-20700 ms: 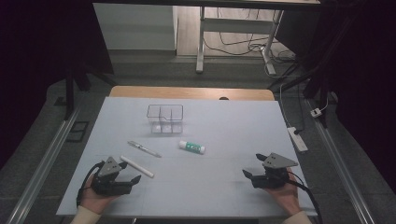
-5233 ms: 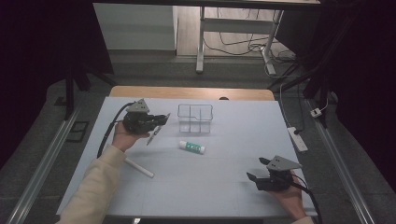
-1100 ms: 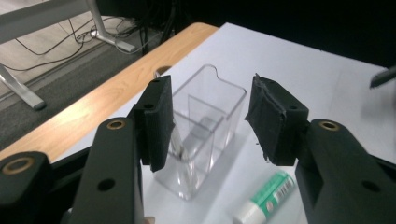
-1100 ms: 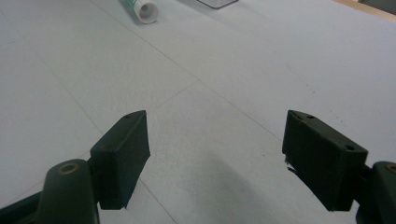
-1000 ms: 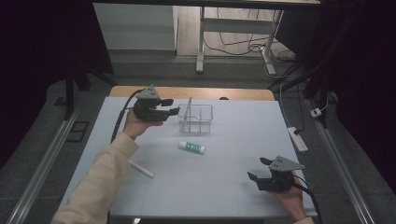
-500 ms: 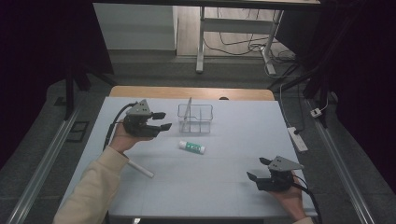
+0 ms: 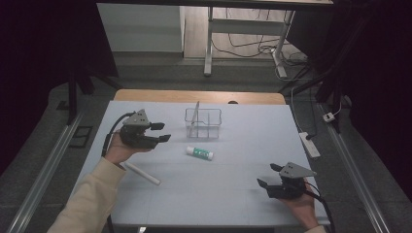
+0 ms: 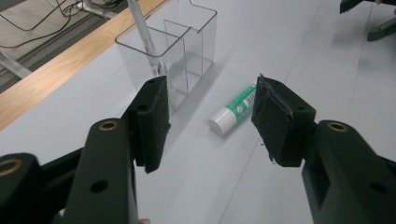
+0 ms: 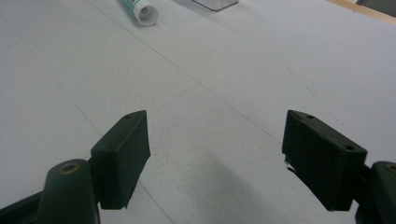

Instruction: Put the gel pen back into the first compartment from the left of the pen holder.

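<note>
A clear divided organizer (image 7: 203, 123) stands at the table's far middle, with a thin white pen (image 7: 197, 112) leaning upright in its left compartment. A green-and-white glue stick (image 7: 200, 153) lies in front of it. A white marker (image 7: 142, 173) lies nearer, to the left. My left gripper (image 7: 164, 132) hovers left of the organizer, pointing at it. Its jaws have just been opening, and they stand open with nothing between them. In the left gripper view the left gripper (image 8: 210, 86) frames the organizer (image 8: 168, 60), the pen (image 8: 142, 28) and the glue stick (image 8: 233, 109). My right gripper (image 7: 266, 174) rests open and empty near the front right.
The table (image 7: 233, 194) carries a pale blue-grey mat, with a wooden strip (image 7: 145, 95) along its far edge. A white power strip (image 7: 310, 144) lies at the right edge. In the right gripper view the right gripper (image 9: 215, 119) faces bare mat, with the glue stick (image 9: 140, 10) far off.
My left gripper has drawn back from the organizer, leftward and toward the person, sinking a little. The pen stays leaning in the organizer. The right gripper has not moved.
</note>
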Demonstrator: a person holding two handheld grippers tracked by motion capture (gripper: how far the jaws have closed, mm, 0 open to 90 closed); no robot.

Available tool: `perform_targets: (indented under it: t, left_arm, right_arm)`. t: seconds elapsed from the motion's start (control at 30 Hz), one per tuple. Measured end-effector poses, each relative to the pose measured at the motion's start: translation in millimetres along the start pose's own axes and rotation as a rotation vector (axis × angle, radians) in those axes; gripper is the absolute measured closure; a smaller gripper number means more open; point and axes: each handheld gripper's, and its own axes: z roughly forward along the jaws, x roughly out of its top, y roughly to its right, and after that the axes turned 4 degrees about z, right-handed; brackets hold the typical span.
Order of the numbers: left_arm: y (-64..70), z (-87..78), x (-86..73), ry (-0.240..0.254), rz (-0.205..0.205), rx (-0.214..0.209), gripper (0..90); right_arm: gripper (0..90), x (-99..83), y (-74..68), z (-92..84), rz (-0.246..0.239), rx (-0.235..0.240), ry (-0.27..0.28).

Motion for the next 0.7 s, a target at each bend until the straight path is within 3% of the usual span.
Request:
perform_targets:
  t: [0.57,0.7]
  left_arm:
    - [-3.3,-12.0,-35.7,-0.096,-0.018,-0.045,45.4]
    - [-1.7,-12.4,-40.9,-0.108,0.002,-0.127,45.1]
  right_arm:
    - [23.2,-0.3,0.0,1.7,-0.002,0.007,-0.005]
    - [23.2,-0.5,-0.2,1.8,-0.001,0.005,-0.009]
